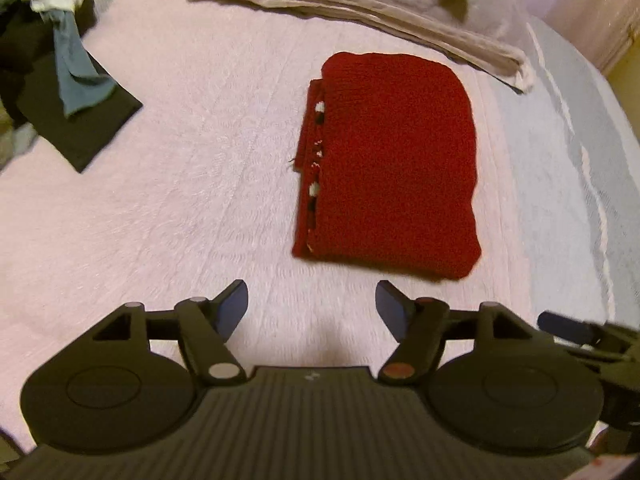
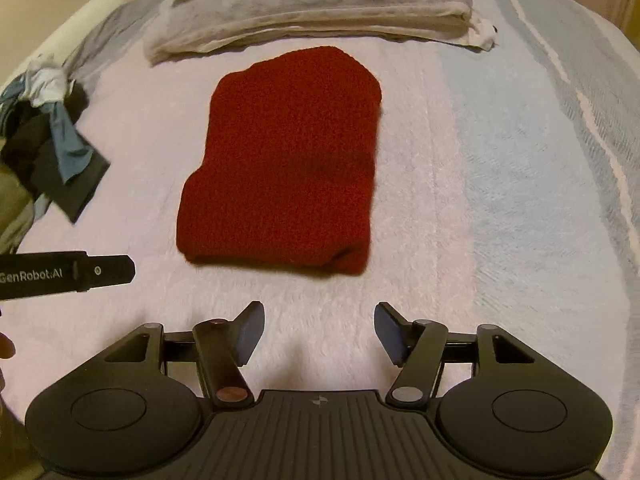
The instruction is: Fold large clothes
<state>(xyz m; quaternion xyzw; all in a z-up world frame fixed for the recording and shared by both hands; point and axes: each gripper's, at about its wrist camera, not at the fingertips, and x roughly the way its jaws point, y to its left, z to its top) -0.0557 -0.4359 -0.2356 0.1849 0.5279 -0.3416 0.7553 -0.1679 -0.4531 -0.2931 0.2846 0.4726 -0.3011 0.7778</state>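
A dark red knitted garment (image 1: 392, 164) lies folded into a neat rectangle on the pale pink bedspread (image 1: 168, 200); white and black trim peeks out along its left edge. The right wrist view shows the same red garment (image 2: 288, 168) straight ahead. My left gripper (image 1: 312, 300) hovers open just short of the garment's near edge, nothing between its fingers. My right gripper (image 2: 319, 322) is also open and empty, a short way back from the near edge. The left gripper's body (image 2: 68, 272) shows at the left of the right wrist view.
A heap of dark, blue and white clothes (image 1: 52, 80) lies at the left. A folded beige blanket (image 1: 360, 12) and pillows (image 2: 320, 4) sit at the head of the bed. A light blue striped cover (image 2: 540, 200) spreads to the right.
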